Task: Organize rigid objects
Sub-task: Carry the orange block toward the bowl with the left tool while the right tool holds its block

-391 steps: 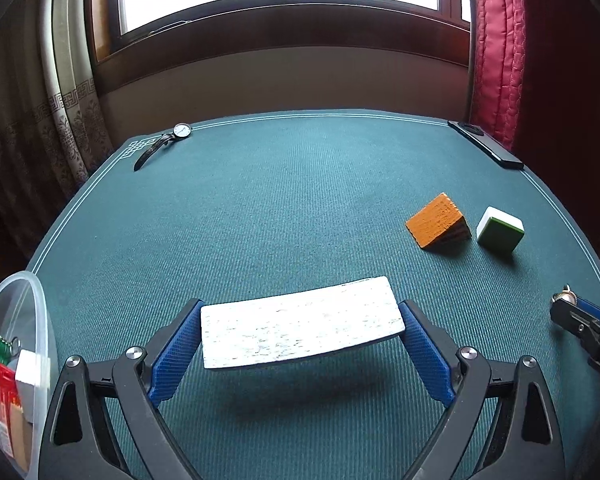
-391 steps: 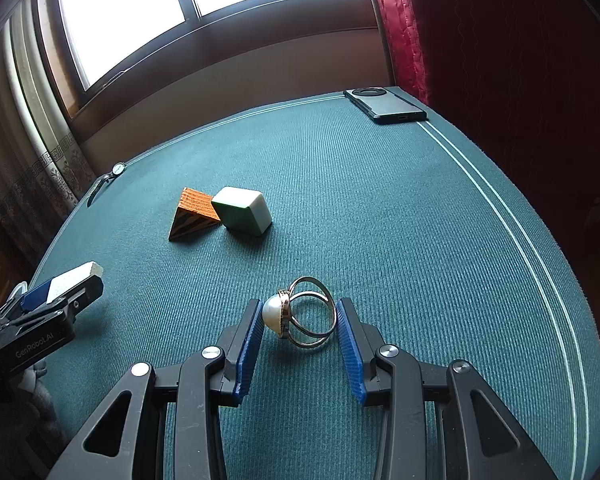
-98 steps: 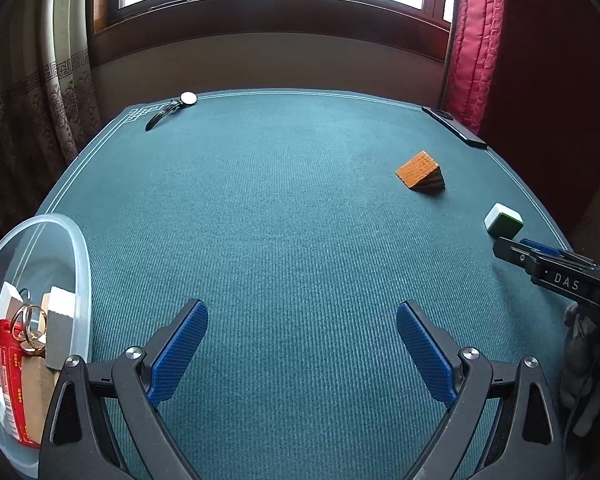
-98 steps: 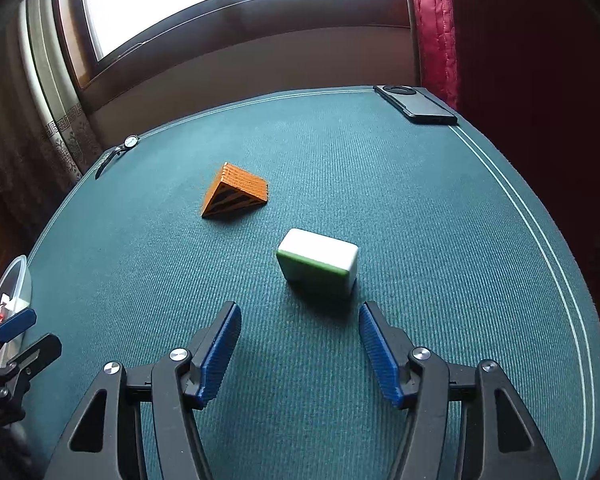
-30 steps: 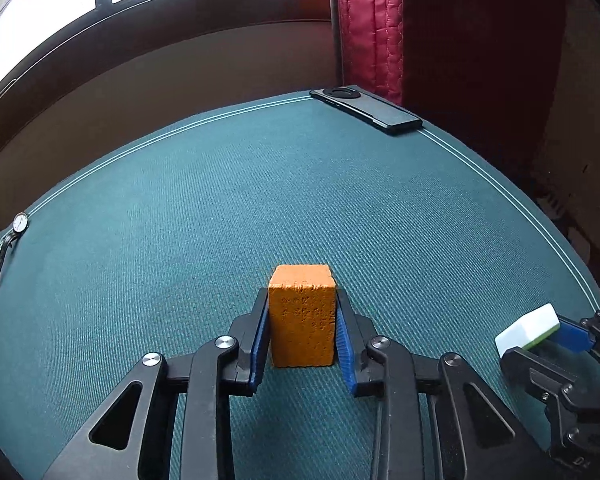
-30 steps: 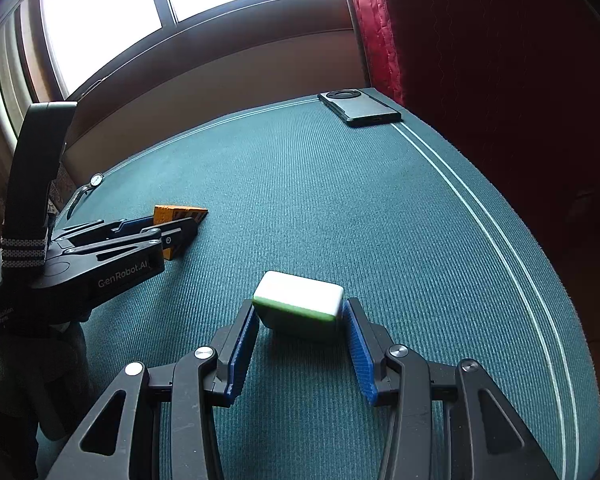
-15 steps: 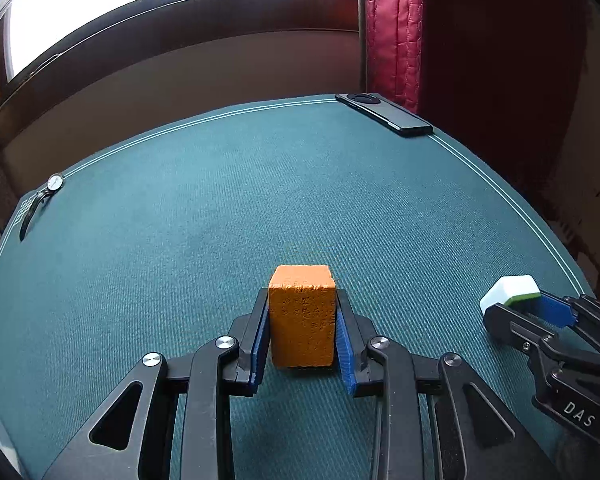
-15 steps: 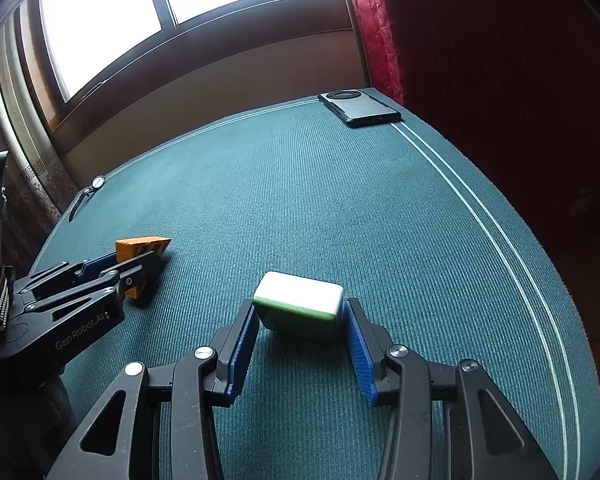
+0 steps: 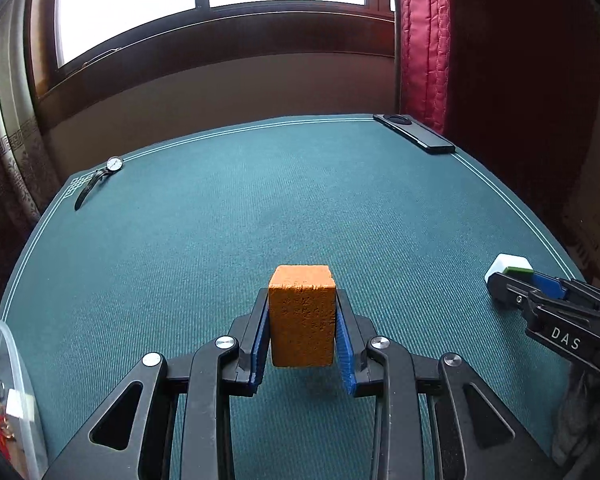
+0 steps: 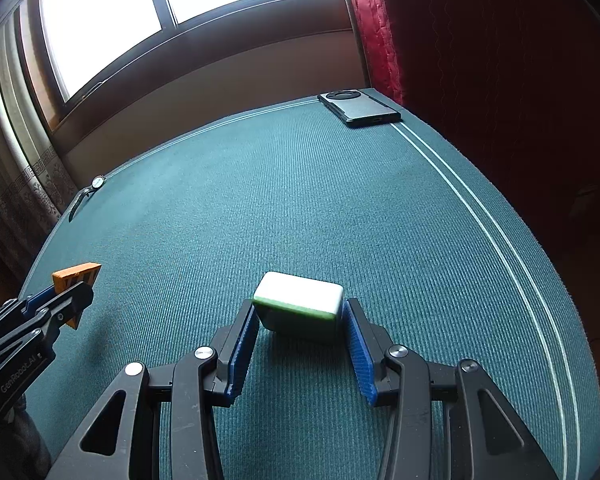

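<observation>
My left gripper (image 9: 302, 320) is shut on an orange wedge block (image 9: 302, 314), held a little above the green felt table (image 9: 260, 208). The same orange wedge block (image 10: 76, 274) shows at the left of the right wrist view, in the left gripper (image 10: 66, 300). My right gripper (image 10: 300, 320) is shut on a white and green tile (image 10: 300, 300), lifted slightly off the felt. In the left wrist view that white and green tile (image 9: 508, 268) sits at the tip of the right gripper (image 9: 512, 280) on the far right.
A clear plastic tub (image 9: 16, 396) holding several small items stands at the table's near left corner. A wristwatch (image 9: 96, 178) lies at the far left and a dark phone (image 9: 414, 132) at the far right edge. A red curtain (image 9: 420, 48) hangs behind the phone.
Both grippers stay shut on their blocks. The left gripper has swung leftward with the orange wedge, bringing the tub into view; the right gripper has lifted the tile slightly.
</observation>
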{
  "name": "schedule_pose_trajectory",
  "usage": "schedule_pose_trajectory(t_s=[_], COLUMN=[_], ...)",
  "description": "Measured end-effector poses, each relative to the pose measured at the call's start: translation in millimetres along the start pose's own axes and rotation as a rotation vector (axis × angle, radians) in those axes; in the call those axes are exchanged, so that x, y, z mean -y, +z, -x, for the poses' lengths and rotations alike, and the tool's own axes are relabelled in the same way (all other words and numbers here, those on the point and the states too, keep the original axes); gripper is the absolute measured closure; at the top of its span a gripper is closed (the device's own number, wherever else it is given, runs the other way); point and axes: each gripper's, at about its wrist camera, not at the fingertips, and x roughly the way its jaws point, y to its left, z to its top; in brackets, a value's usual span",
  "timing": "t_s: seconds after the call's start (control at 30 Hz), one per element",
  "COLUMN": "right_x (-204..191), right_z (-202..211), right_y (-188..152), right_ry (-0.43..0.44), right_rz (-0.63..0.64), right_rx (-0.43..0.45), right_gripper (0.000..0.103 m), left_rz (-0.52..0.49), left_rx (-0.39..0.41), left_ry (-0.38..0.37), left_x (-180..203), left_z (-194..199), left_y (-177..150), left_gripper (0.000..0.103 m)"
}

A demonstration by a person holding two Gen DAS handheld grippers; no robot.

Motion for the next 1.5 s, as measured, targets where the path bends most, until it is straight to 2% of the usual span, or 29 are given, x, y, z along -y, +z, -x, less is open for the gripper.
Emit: schedule_pose_trajectory(t_s=[0.97, 1.23, 1.5], right_x=[-1.7, -1.4, -2.1], right_z=[-0.2, -0.5, 0.4], right_y=[1.2, 0.6, 0.7], right_ry=[-0.003, -0.008, -0.017], right_rz=[0.002, 0.006, 0.012], right_rx=[-0.001, -0.002, -0.004], right_gripper=[0.056, 0.056, 0.056], left_rz=[0.12, 0.161, 0.227], left_rx=[0.094, 0.12, 0.141], left_ry=[0.079, 0.093, 0.137], left_x=[-58.2, -80.2, -114.6], left_z=[70.1, 90.1, 107.8], left_y=[-41.7, -50.9, -62.6], left_gripper=[0.073, 0.073, 0.073])
